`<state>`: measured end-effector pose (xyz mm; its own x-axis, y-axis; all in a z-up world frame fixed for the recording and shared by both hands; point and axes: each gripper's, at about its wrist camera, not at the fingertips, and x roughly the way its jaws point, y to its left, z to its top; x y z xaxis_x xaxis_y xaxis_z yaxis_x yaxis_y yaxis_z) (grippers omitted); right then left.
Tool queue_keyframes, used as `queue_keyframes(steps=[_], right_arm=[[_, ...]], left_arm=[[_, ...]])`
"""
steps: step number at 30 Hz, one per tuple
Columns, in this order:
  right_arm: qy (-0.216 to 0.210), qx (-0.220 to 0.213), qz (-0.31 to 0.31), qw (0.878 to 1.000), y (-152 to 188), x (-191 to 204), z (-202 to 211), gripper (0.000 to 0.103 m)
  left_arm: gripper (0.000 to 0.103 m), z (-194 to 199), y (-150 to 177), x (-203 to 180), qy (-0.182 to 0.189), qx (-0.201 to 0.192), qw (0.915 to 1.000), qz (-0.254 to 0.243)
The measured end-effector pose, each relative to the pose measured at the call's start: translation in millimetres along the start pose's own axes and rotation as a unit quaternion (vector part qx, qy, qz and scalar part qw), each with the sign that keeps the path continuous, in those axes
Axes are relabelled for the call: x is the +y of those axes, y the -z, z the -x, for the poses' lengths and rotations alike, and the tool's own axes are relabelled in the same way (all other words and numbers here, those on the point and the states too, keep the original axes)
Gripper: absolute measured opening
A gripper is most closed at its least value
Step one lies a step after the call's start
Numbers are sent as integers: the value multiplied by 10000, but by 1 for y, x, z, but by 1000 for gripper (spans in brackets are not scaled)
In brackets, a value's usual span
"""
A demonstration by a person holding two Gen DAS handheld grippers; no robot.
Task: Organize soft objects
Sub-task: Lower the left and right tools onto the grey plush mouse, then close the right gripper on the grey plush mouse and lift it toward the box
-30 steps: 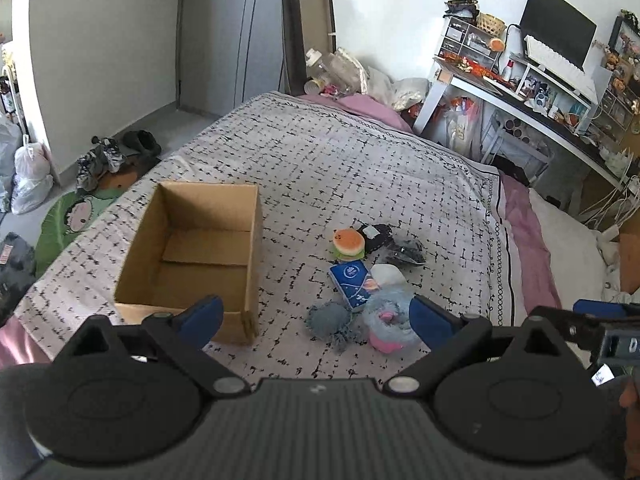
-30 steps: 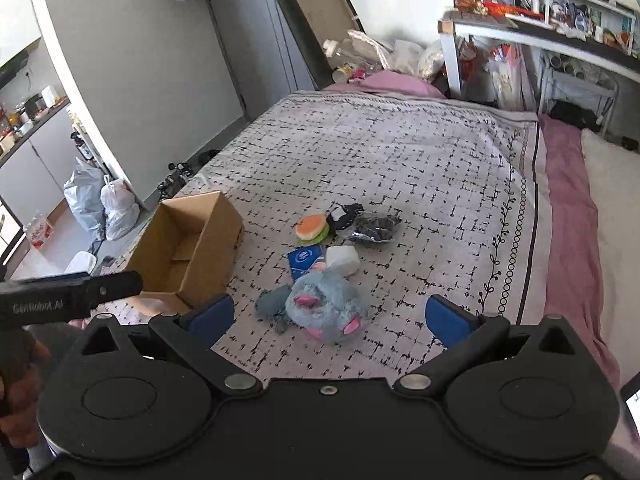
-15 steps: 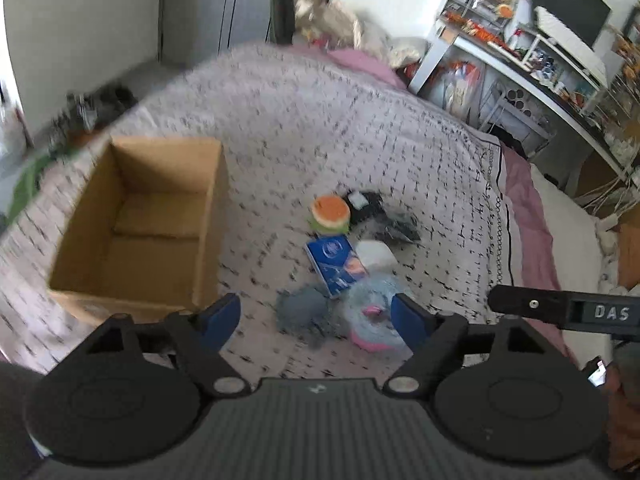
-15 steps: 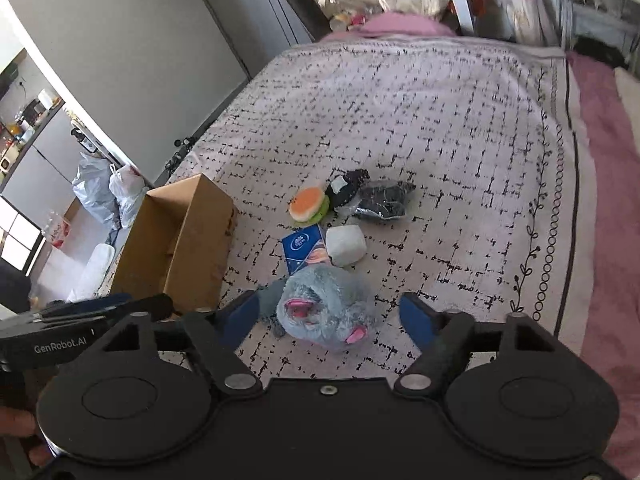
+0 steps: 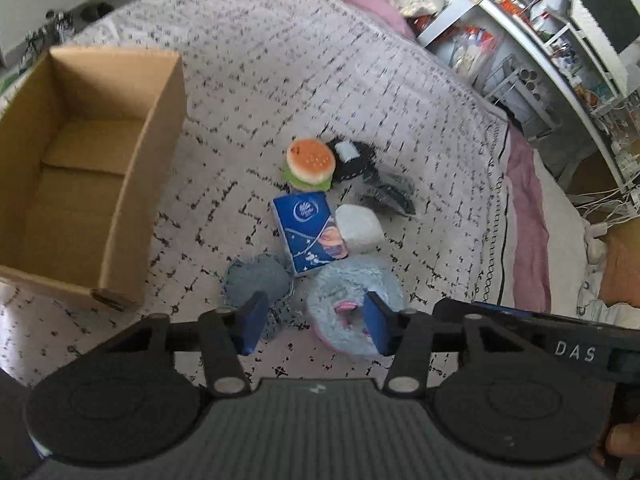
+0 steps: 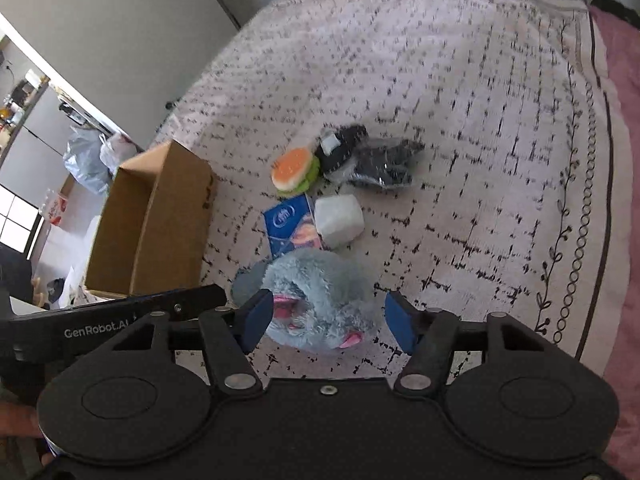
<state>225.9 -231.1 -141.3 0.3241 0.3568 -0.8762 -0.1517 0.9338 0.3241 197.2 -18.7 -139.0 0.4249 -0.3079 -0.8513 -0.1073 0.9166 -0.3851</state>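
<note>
A fluffy blue-grey plush with pink ears (image 6: 320,300) (image 5: 344,292) lies on the patterned bedspread among soft things: a grey knitted piece (image 5: 258,280), a blue tissue pack (image 5: 308,232), a white foam block (image 5: 358,228), a burger toy (image 5: 310,164) and black pouches (image 5: 356,156). My right gripper (image 6: 328,320) is open, its jaws on either side of the plush. My left gripper (image 5: 314,326) is open just above the grey piece and the plush. An open, empty cardboard box (image 5: 80,172) stands to the left.
The bed's pink edge (image 5: 528,240) runs along the right. A cluttered desk and shelves (image 5: 560,40) stand beyond it. Bags (image 6: 92,160) sit on the floor past the box. The left gripper's arm (image 6: 120,320) crosses the right wrist view's lower left.
Both grippers have moved down and forward toward the pile of soft things. Their jaws have narrowed, and the right ones now flank the fluffy plush.
</note>
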Motion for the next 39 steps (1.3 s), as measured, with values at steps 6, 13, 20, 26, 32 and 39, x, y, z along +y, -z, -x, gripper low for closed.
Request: queue_keyframes(steps=[6, 13, 20, 26, 32, 39], right_arm=[[30, 410, -262, 9988, -9, -11, -27, 57], [17, 852, -420, 9955, -8, -16, -54, 50], [-7, 1068, -495, 9931, -10, -15, -68, 41], [-50, 940, -396, 9948, -13, -8, -58, 37], [-16, 722, -304, 9969, -16, 6, -46, 37], [-138, 431, -120, 9989, -27, 30, -31, 37]], left_arm=[[42, -24, -5, 5, 227, 283, 9991, 218], [30, -56, -6, 12, 420, 746, 9954, 427], [18, -80, -1, 13, 584, 974, 9921, 530], [16, -69, -5, 12, 637, 905, 9930, 408], [16, -51, -9, 14, 662, 744, 9945, 337], [16, -24, -20, 20, 757, 457, 9958, 257]])
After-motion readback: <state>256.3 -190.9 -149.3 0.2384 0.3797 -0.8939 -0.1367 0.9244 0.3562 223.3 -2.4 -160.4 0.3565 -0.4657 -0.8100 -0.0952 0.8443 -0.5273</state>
